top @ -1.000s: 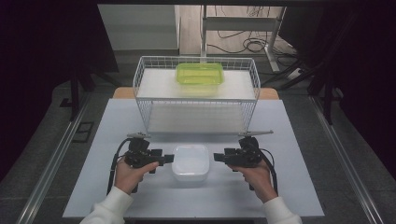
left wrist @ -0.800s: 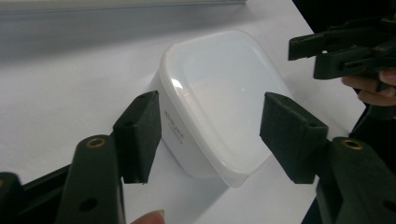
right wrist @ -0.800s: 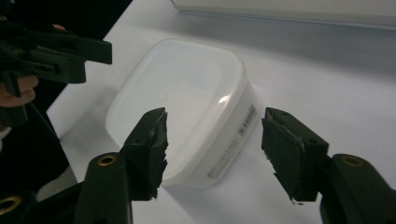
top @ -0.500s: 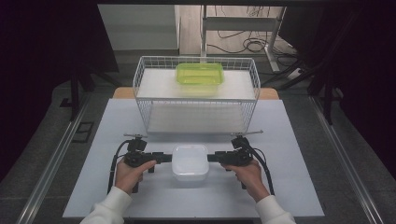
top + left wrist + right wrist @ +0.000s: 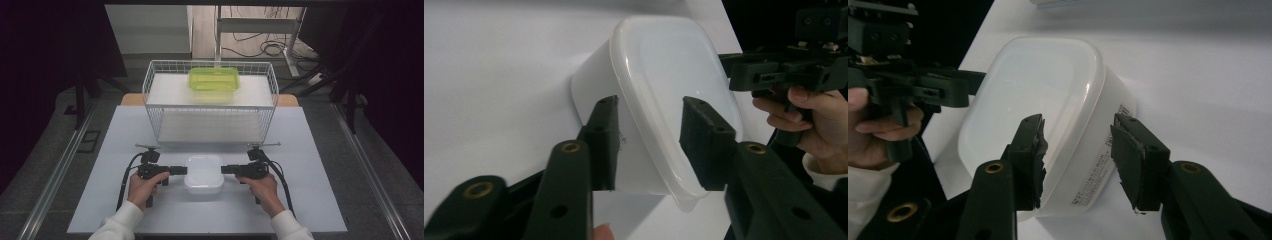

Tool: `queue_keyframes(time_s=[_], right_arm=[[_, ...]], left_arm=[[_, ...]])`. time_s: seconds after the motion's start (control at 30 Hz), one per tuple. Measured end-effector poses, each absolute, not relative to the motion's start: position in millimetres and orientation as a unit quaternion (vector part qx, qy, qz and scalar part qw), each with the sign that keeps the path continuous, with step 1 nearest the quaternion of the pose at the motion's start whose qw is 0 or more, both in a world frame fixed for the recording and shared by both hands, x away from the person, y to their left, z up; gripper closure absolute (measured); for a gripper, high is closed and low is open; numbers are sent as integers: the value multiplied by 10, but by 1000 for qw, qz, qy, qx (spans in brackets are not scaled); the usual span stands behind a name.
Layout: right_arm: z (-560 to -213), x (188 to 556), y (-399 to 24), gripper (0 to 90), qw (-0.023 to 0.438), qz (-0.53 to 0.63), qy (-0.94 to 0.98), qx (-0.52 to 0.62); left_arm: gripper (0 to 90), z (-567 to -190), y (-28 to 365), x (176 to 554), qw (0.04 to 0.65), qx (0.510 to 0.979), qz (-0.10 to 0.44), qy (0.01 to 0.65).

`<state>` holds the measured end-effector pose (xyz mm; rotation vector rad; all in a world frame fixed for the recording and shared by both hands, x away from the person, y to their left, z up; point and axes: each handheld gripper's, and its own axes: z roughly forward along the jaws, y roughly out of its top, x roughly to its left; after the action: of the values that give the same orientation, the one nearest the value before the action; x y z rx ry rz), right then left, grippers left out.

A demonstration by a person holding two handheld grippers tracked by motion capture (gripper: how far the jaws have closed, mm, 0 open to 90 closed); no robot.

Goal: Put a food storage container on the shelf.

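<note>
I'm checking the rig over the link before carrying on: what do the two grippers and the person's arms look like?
Both the left gripper and right gripper are matt black, each with two flat-padded jaws on arms with brass-coloured pivot rivets. A thin metal rod sticks out on top of each, and a black cable loops back from each toward the person. The person wears white sleeves with ribbed cuffs.

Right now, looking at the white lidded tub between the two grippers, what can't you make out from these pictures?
- What is inside the white tub: its cloudy lid hides it in the high view and both gripper views.
- The print on the tub's side label: too small and blurred in the right gripper view.
- Whether the left gripper pads already press the rim: its own jaws cover the contact.
- Contents of the green container in the wire basket: too far in the high view.
</note>
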<state>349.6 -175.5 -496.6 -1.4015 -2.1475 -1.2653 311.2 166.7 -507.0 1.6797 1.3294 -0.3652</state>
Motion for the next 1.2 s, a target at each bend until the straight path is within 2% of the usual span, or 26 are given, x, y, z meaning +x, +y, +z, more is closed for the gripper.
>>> queue_keyframes(time_s=[0.33,0.37,0.63,0.87,1.2], right_arm=[[-4999,3487,-1746,691,187,-440,-719,-504],[-4998,3486,-1752,698,190,-440,-717,-506],[-4989,3463,-1801,759,222,-452,-700,-506],[-4966,3461,-1813,797,219,-462,-704,-493],[-4917,3450,-1794,799,197,-460,-721,-479]], left_arm=[[740,-5074,1681,3086,471,668,-165,552],[748,-5079,1698,3075,478,657,-178,555],[780,-5068,1732,3044,488,649,-173,558],[794,-5035,1740,3016,491,656,-173,546],[798,-4996,1717,2993,485,671,-159,539]])
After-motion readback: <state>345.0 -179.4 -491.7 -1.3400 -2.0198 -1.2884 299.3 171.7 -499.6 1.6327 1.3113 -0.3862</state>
